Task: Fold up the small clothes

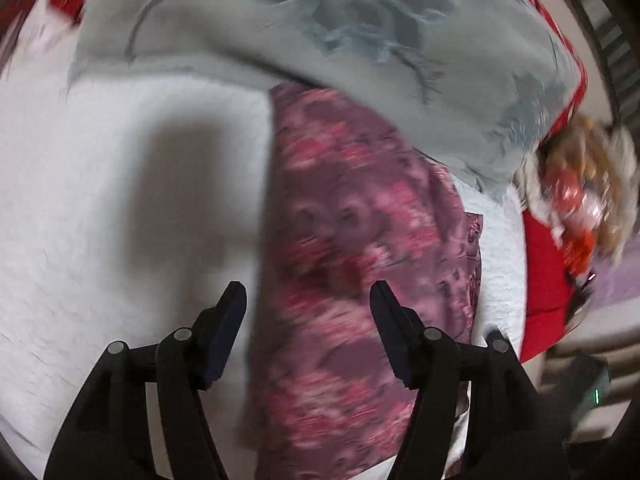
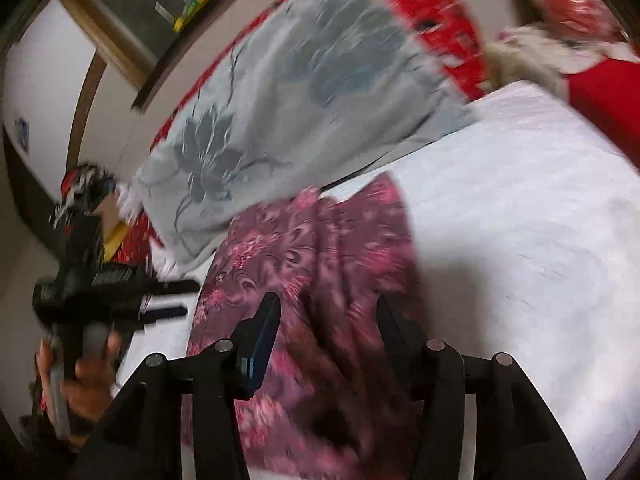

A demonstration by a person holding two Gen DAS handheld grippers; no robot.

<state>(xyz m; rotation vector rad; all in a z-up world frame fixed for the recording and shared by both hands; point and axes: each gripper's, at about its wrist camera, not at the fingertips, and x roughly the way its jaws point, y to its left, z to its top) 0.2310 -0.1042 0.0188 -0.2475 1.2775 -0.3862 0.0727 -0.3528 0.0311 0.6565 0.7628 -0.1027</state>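
Note:
A small purple garment with a pink floral print lies on the white bedsheet, folded into a long strip. It also shows in the right wrist view, where it is rumpled. My left gripper is open and empty, hovering above the garment's left edge. My right gripper is open and empty above the garment. The left gripper also shows at the left of the right wrist view, held in a hand. Both views are blurred by motion.
A grey quilt with blue flowers lies just beyond the garment, also in the right wrist view. Red bedding and a plush toy lie at the right. A wall and window are at far left.

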